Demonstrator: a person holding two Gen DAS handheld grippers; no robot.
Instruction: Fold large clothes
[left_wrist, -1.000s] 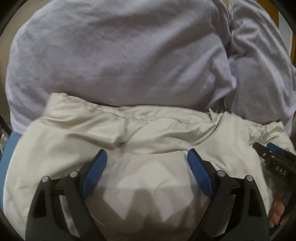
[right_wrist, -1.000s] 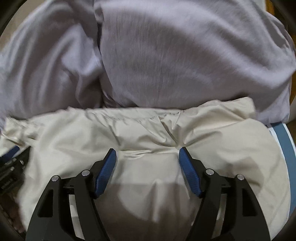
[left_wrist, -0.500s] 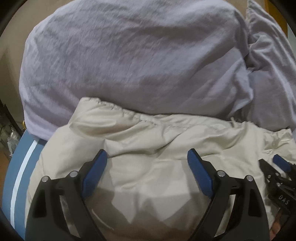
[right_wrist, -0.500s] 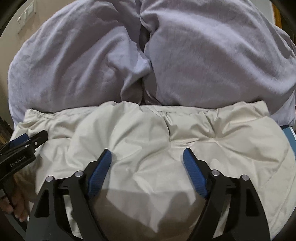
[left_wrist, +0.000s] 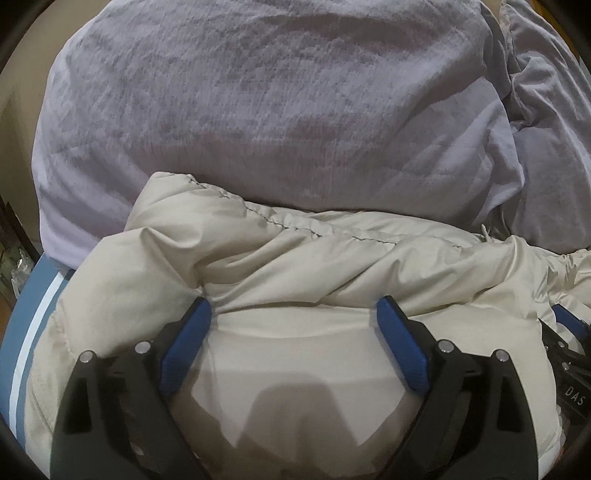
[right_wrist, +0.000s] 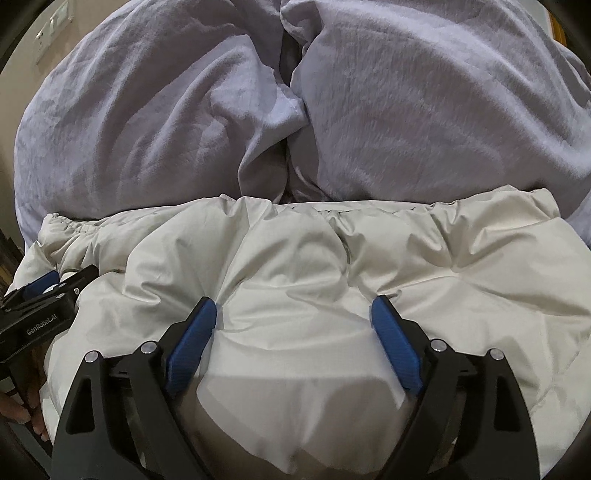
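A cream puffer jacket (left_wrist: 295, 258) (right_wrist: 295, 254) lies bunched on the bed, its stitched hem against the lavender duvet. My left gripper (left_wrist: 293, 306) points down at the jacket's left part; its jaws are opening, and the blue fingertips (left_wrist: 199, 314) dent the padding, which bulges between them unpinched. My right gripper (right_wrist: 293, 305) stands likewise on the jacket's right part, jaws opening, padding puffed up between the fingers (right_wrist: 380, 314) without being clamped. Each gripper shows at the edge of the other's view: the right gripper (left_wrist: 569, 332), the left gripper (right_wrist: 44, 299).
A rumpled lavender duvet (left_wrist: 258, 110) (right_wrist: 406, 110) fills the bed beyond the jacket. A blue sheet with a white stripe (left_wrist: 33, 314) shows at the left edge. A hand (right_wrist: 33, 417) holds the left gripper. A wall switch (right_wrist: 55, 22) sits at the far left.
Both grippers sank toward the jacket and their tips now dent it. The right jaws spread wider. The jacket's far hem sits lower against the duvet in both views.
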